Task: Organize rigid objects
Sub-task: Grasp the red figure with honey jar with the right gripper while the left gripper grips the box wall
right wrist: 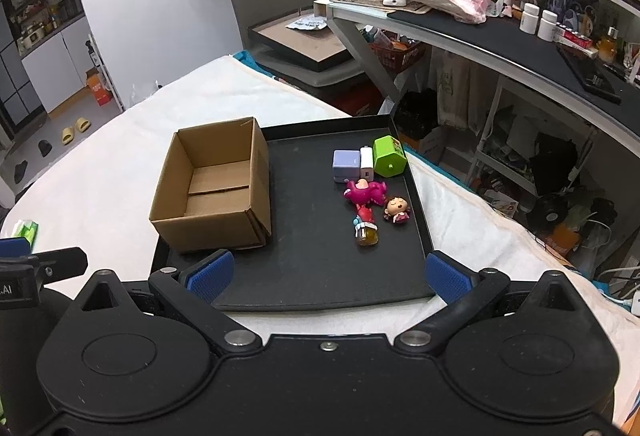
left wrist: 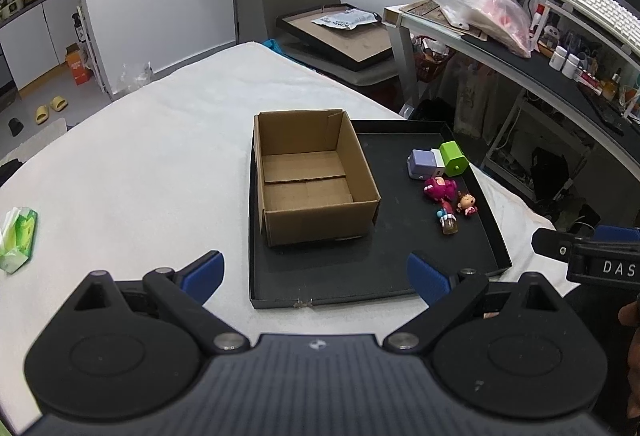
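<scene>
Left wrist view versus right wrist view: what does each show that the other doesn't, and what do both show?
Only the left wrist view shows the left gripper, open, and the whole green tissue pack on the white cloth.

Only the right wrist view shows the right gripper, open, and a white cable at the far right.

Both show the black tray holding the empty cardboard box, the purple cube, the green block and the pink toy.

Brown box, black tray, green block, magenta toy.
</scene>
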`<state>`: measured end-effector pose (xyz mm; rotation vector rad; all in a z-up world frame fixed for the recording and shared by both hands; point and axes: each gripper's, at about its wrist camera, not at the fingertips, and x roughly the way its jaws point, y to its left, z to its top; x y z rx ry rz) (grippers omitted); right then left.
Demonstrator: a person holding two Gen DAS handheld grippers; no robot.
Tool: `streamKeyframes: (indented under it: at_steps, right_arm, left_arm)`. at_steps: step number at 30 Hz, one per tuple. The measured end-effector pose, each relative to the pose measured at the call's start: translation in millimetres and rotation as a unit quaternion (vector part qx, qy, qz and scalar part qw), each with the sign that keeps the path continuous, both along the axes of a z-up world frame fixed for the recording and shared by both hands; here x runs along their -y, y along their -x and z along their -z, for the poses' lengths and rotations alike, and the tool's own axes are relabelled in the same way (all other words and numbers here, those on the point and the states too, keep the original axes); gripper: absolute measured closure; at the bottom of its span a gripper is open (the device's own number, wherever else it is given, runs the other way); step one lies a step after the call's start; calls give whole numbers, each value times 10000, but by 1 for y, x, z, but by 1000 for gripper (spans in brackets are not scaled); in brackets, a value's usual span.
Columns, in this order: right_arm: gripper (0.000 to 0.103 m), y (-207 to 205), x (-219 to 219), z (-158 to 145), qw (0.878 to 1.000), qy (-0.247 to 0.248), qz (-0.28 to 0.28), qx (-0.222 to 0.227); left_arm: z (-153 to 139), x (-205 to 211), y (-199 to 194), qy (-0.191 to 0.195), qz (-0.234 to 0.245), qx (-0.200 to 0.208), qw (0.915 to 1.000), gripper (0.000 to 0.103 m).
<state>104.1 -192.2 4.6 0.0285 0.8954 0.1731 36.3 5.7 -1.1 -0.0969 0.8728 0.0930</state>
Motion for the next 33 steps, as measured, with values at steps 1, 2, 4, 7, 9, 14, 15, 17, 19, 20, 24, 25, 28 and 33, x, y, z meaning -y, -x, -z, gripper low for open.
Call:
streamKeyframes:
  at_steps: [1,2,4,7,9,14,15,17,19,20,24,25,28,33]
  right_arm:
    - [0,-4,-1,1,10000,-6,-11,-21]
    - [0,-8,-1,1,10000,-11,-19,-35]
    - [0,-15,-2,4,9999,-22,-37,-96]
    - [0,-25,-3,7,9997,-108,-98,-208]
    - [0,-34,-3,10,9997,-51,-79,-237]
    - [0,-53,4,17,9992,-100,52,-386]
    - [0,-56,4,19,9991,-112,66,-398]
    - [0,-62,5,22,9990,-125,58,-425]
    - [0,-68,6,25,9988,-136,68,-457]
    - [0,-71,7,26,9988,-142,72,-462]
    - [0,-80,13,32,9982,-219,110,-540]
    - [0,-83,15,34,9980,-257,114,-558]
    - [0,-90,13,38,9981,-250,33,-553]
    - [4,-111,19,53,9963,-424,152,-730]
  left_arm:
    - [0,-2,-3,33,-16,-21,10000,6]
    - [1,-4,-7,65,-34,-36,10000,6]
    - [1,-7,-14,87,-72,-41,9999,6]
    - [2,-10,-27,75,-121,-46,9999,6]
    - [4,-12,-34,63,-118,-47,9999,6]
    - [10,-17,-52,80,-187,-70,9998,6]
    - [12,-19,-56,90,-209,-84,9997,6]
    - [15,-21,-63,118,-247,-125,9995,6]
    - [18,-24,-70,131,-310,-171,9993,6]
    - [20,-24,-73,131,-318,-189,9992,6]
    - [26,-28,-85,166,-376,-261,9988,7]
    - [28,-29,-87,192,-368,-263,9988,7]
    - [34,-33,-95,192,-391,-287,9986,7]
    - [52,-46,-113,368,-581,-508,9963,9]
